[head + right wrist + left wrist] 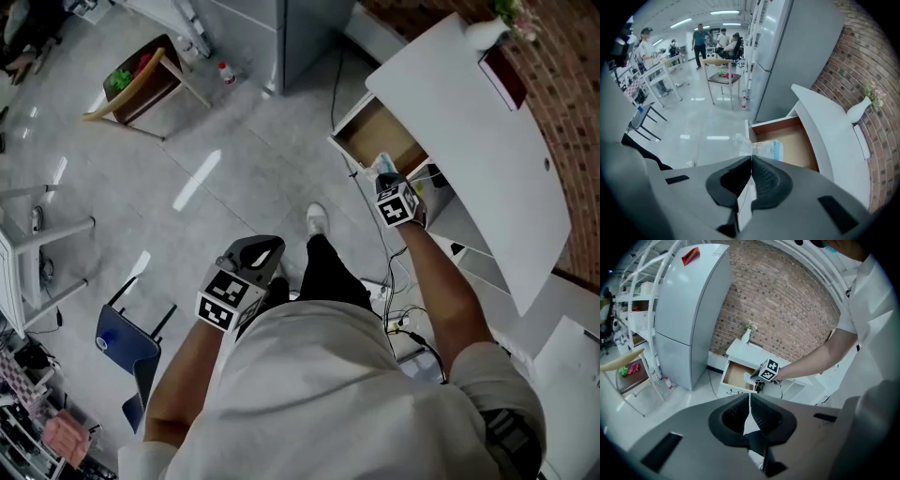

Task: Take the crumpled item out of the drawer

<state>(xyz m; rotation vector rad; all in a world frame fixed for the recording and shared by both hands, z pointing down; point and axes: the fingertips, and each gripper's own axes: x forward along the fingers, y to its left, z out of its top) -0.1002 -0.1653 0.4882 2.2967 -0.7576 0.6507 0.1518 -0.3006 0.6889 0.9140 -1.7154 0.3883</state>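
The right gripper reaches to the open drawer of the white cabinet, and its jaws are closed on the crumpled item, pinching a fold of it at the tips. The item looks like a wad of clear plastic wrap with some pale blue print. It bunches out past the jaws on both sides. It sits over the front edge of the drawer, toward the corner nearest the person, and whether it has fully cleared the drawer wall cannot be told from these views. The rest of the drawer's wooden bottom is bare.

The left gripper hangs low by the person's side, well away from the cabinet, with its jaws together and nothing between them.

The item is probably very light and soft, with no stiffness to speak of, so weight is not a concern. Thin plastic is slick and springs back once squeezed, so a pinch on a single loose flap could slide off or let the wad unfold and snag on the drawer front. The safer hold is across the thick bunched middle, where several layers stack up. The present grip appears to sit near that middle. A straight lift up and away from the front edge seems all that is left to do
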